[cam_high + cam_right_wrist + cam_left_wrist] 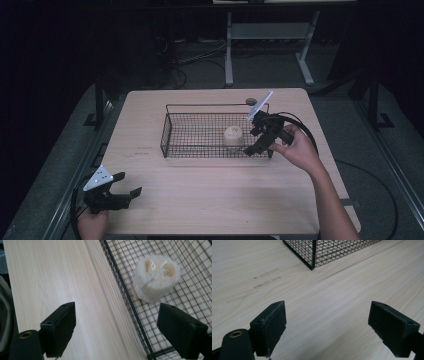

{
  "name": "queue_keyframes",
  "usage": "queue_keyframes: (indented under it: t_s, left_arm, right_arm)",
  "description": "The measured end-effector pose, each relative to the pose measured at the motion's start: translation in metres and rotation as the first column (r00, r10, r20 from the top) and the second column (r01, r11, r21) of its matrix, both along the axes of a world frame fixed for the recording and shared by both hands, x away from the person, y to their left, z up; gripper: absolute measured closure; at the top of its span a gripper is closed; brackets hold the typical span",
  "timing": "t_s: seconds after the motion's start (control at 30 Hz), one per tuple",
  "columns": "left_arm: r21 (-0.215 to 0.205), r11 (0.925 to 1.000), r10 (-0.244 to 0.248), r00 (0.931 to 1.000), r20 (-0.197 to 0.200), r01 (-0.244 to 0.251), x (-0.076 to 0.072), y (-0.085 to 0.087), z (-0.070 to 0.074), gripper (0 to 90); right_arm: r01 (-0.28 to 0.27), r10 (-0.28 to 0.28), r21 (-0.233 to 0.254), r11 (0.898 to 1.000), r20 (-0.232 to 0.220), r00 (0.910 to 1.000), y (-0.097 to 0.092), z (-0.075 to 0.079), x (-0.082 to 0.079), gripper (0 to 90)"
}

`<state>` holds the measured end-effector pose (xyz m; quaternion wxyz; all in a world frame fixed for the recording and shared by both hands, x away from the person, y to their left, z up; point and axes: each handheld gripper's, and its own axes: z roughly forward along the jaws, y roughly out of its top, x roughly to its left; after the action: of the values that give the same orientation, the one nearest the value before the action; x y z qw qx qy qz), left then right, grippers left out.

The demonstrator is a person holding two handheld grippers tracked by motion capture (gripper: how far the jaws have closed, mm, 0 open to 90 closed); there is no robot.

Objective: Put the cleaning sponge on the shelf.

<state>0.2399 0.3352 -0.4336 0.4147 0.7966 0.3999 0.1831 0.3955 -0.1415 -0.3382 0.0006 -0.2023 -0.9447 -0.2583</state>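
A black wire basket (172,131) stands in the middle of the wooden table. Inside it, near its right end, sits a pale loofah-like cylinder (233,137), standing on end with holes on its top face (157,280). My right gripper (256,142) hangs open over the basket's right front corner; in the right gripper view its jaws straddle the front rim (125,292), one over the table, one over the basket floor. My left gripper (131,187) rests open at the table's front left corner with nothing between its jaws (327,330). The basket's corner (312,257) lies ahead of it.
A small round grey disc (251,102) lies on the table behind the basket. Bare tabletop (225,195) stretches in front of the basket. Faint pencil-like marks (265,273) show on the wood. Table legs and cables stand on the floor beyond the far edge.
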Motion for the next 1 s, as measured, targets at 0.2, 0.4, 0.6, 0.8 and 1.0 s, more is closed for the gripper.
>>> queue_keyframes:
  t_s: [0.2, 0.4, 0.6, 0.8, 1.0]
  left_arm:
    - [0.003, 1.0000, 0.000, 1.0000, -0.001, 0.000, 0.000, 0.000, 0.000, 13.7]
    - [0.003, 1.0000, 0.000, 1.0000, -0.003, 0.000, 0.000, -0.001, 0.000, 13.7]
    - [0.006, 1.0000, -0.003, 1.0000, -0.004, 0.003, 0.000, -0.001, -0.001, 13.7]
    - [0.011, 0.9999, -0.005, 1.0000, -0.004, 0.006, 0.001, -0.002, -0.001, 13.6]
    - [0.011, 0.9999, -0.009, 0.9999, -0.004, 0.009, 0.001, -0.003, -0.001, 13.7]
  right_arm:
    - [0.011, -0.011, -0.011, 1.000, -0.006, 0.9999, -0.011, -0.007, -0.011, 15.3]
    - [0.000, 0.000, 0.002, 1.000, -0.013, 0.9999, -0.019, -0.019, -0.025, 15.5]
    - [-0.013, 0.012, -0.026, 1.000, -0.015, 0.9998, -0.023, -0.029, -0.040, 15.5]
    - [-0.020, 0.020, 0.000, 1.000, -0.011, 0.9997, -0.029, -0.040, -0.056, 15.5]
    - [-0.020, 0.020, 0.016, 1.000, -0.006, 0.9998, -0.033, -0.051, -0.074, 15.5]
